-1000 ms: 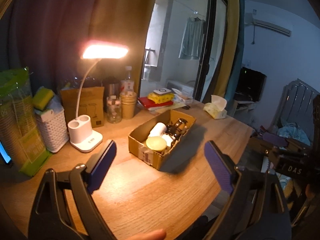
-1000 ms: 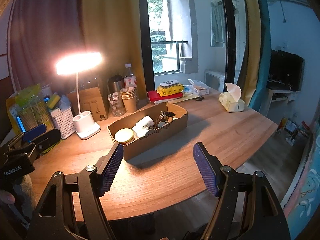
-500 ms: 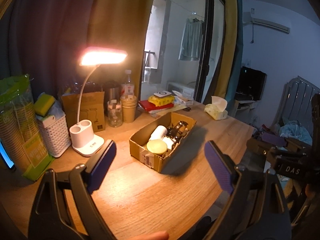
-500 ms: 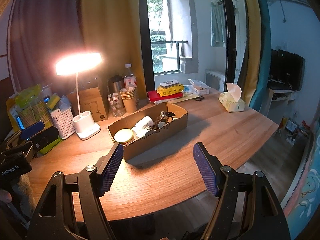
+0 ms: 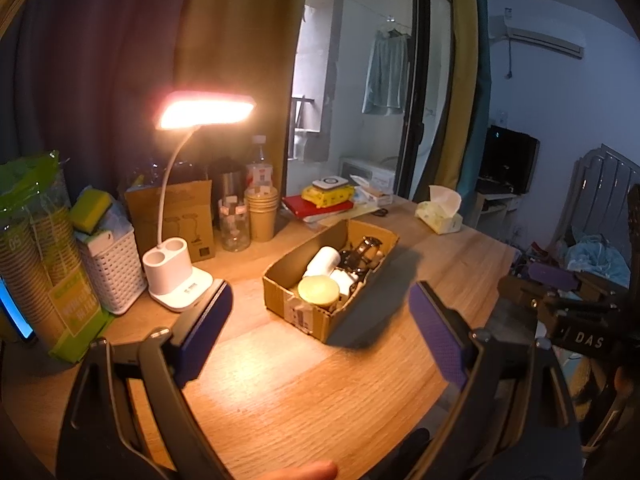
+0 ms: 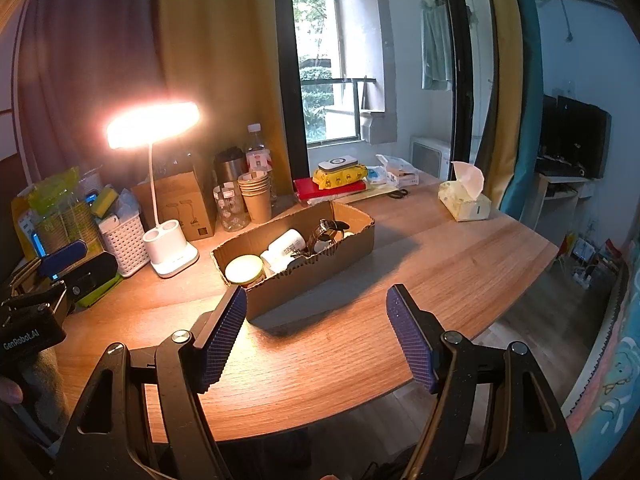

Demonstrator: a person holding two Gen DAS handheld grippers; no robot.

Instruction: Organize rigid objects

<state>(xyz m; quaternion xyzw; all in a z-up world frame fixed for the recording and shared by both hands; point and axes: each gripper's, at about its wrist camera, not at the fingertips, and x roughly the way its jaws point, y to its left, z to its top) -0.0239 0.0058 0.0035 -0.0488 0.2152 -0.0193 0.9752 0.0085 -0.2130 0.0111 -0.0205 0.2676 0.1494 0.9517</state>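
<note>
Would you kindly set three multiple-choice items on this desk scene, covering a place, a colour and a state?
1. Where does the round cream-lidded jar sit?
A. in the cardboard box
B. in the white basket
C. beside the tissue box

2. What colour are the pads of the right gripper?
A. red
B. blue
C. green

3. How is the desk lamp?
A. switched off
B. lying flat
C. lit

Answers: 1 A, the jar lies at the box's near end; 2 B, both pads show blue; 3 C, its head glows.

I see the cardboard box (image 6: 294, 258) mid-table (image 6: 440, 272), a jar (image 6: 244, 270) and bottle (image 6: 286, 245) inside; the lamp (image 6: 170, 248) stands left, the tissue box (image 6: 464, 202) far right.
</note>
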